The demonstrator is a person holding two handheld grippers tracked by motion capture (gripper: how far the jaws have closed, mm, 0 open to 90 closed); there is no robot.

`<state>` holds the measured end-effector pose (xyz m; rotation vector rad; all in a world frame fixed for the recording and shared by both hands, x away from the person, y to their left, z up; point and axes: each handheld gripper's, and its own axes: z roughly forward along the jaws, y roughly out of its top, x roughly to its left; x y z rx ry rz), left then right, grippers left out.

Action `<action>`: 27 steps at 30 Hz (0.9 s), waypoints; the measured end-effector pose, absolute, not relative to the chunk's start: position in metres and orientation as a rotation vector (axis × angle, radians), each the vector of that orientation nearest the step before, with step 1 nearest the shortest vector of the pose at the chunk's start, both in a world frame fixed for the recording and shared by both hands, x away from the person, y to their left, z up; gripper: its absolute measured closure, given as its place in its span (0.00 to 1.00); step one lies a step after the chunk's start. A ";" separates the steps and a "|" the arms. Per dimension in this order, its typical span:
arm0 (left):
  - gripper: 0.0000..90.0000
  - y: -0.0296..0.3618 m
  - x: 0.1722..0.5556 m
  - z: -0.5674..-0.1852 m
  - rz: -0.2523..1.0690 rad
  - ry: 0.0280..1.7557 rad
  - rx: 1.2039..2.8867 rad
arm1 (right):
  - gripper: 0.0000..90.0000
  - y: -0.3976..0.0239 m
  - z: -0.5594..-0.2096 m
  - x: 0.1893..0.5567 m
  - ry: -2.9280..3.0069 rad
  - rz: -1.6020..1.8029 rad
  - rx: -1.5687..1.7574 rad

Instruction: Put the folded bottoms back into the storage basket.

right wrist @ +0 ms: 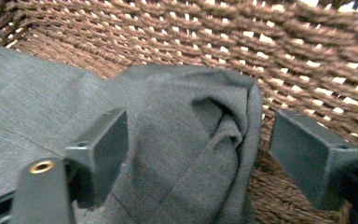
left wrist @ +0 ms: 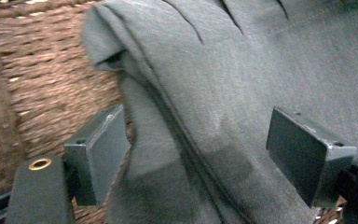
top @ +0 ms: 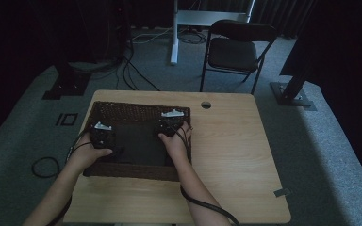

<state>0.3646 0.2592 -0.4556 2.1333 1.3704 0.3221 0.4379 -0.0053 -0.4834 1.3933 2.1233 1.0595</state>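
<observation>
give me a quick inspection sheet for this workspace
surface: light wooden table with a round hole near its far edge
job's things: brown wicker basket on the table's left half, with a grey cloth lying inside, bunched at its corners
clutter: a small dark tag near the table's right front corner
grippers: left tool and right tool are both open over the cloth, pads not pressing it
cables: a cable trails from the right forearm; loose cables lie on the floor
surroundings: dim room, grey carpet, a black folding chair and a white stand beyond the table
</observation>
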 end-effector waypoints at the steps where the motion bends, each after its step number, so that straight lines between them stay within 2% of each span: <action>1: 0.23 0.261 0.363 -0.455 0.331 1.368 2.120 | 0.20 -0.006 -0.481 0.437 2.117 1.075 1.393; 6: 0.23 0.268 0.355 -0.445 0.380 1.360 2.015 | 0.16 -0.008 -0.471 0.434 2.066 1.120 1.383; 13: 0.22 0.274 0.342 -0.438 0.401 1.331 1.980 | 0.18 -0.009 -0.454 0.426 2.027 1.189 1.355; 27: 0.21 0.273 0.319 -0.420 0.512 1.211 1.786 | 0.15 -0.024 -0.423 0.412 2.066 1.174 1.197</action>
